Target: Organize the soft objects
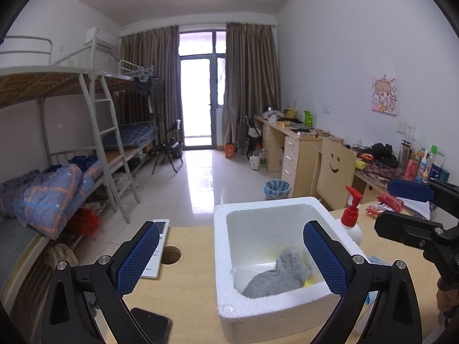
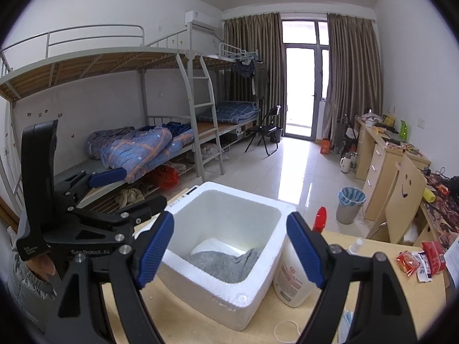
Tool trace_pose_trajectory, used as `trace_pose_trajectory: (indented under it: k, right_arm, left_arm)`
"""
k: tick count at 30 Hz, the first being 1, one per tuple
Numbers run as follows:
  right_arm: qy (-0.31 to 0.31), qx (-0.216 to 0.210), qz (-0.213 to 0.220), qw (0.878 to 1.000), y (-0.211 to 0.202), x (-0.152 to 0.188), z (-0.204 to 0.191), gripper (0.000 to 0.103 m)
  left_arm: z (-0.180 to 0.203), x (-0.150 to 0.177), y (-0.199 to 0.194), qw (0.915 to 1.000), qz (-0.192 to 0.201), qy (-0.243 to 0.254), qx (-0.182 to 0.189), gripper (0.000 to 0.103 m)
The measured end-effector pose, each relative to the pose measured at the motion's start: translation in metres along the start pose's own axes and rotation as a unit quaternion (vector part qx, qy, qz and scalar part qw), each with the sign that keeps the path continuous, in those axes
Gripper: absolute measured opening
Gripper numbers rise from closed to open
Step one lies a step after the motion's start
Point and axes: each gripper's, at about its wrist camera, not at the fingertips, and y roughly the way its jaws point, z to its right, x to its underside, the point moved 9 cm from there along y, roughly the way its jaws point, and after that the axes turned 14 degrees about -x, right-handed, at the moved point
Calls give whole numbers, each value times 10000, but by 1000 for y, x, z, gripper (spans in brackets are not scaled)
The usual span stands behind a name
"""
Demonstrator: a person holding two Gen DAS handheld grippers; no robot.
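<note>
**Grey cloth lying in the foam box, both grippers held wide**

The left gripper is being held with its blue-padded fingers spread well apart, nothing being clamped between them. In the lower centre of the left wrist view, the white square foam box is being framed on the pale wooden table, and a soft grey cloth is being seen crumpled on the box floor, toward its near right corner. The right gripper is likewise being kept apart and empty, the same box sitting between its fingers in the lower middle of the right wrist view, with the grey cloth inside. A white plastic bottle with a red pump top is being shown just beside the box, at lower right. A black phone is being glimpsed at the lower left of the left wrist view.
</note>
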Motion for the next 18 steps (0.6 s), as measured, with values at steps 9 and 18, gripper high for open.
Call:
trace_pose_trajectory:
  k: [9,18]
  right_arm:
    - [-53,105,211,9997,-30,-5,-12,84]
    - [-110,173,500,9985,-70,-4,-28,85]
  left_arm:
    - [-1,-9,-53,9995,299,-99,-90,101]
    - [0,-8,-109,9989,390,-255,17,101]
